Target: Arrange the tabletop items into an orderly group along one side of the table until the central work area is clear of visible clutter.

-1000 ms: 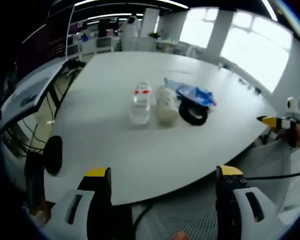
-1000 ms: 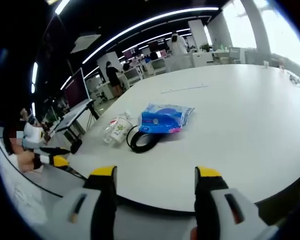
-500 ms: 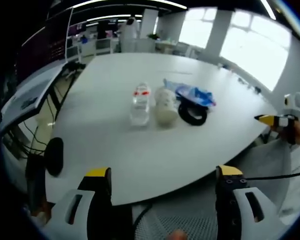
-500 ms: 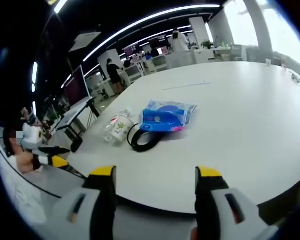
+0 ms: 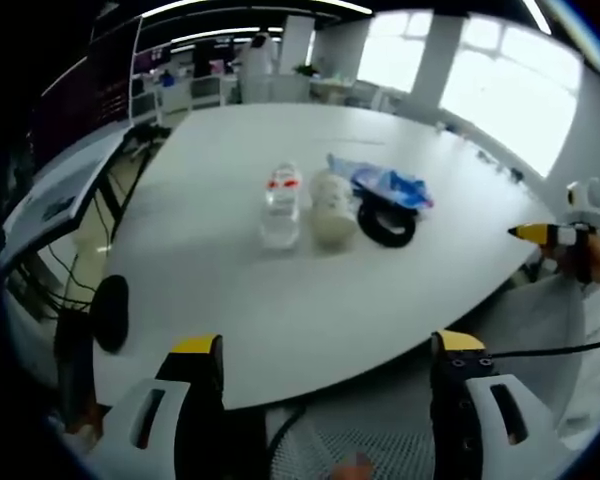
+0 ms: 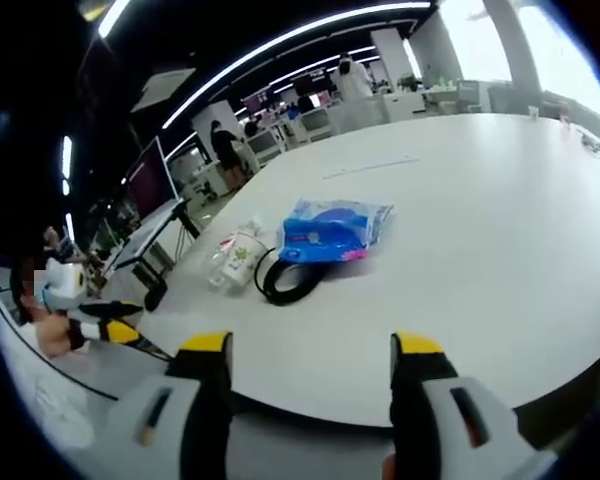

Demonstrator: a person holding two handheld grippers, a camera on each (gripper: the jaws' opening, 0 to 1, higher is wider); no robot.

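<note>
- Left gripper view. The left tool (image 5: 325, 365) hangs off the near edge of the tabletop (image 5: 230, 300), jaws spread wide with nothing between them.
- Four items lie in a tight row on the tabletop. The clear bottle (image 5: 281, 205) is the landmark: the white cup (image 5: 331, 208) lies just beside it, the black ring (image 5: 386, 224) lies beyond the cup, and the blue pack (image 5: 385, 184) sits behind the ring, touching it.
- The right tool (image 5: 540, 233) enters at the far edge of this view, well apart from the bottle and off the tabletop rim.
- Step in hand, as a judgement: the items already form one group, but the group sits well in from the edge; neither tool is near it, so either a reach is about to start or the arranging is finished.
- Writing: the bottle bears a red mark near its far end, too small to read.

- Right gripper view. The right tool (image 6: 310, 375) is likewise released, jaws parted and empty, short of the tabletop (image 6: 480, 230) edge.
- From here the ring (image 6: 288, 279) is nearest; the pack (image 6: 330, 230) overlaps its far side, the cup (image 6: 242, 255) lies just beside the ring, and the bottle (image 6: 220, 262) lies past the cup.
- The left tool (image 6: 115, 330) shows low at the side, held by a hand.
- Next move, if any: reach in and draw the ring or pack toward the rim.
- Writing: the cup shows green print and the pack pink and white print, both illegible.
</note>
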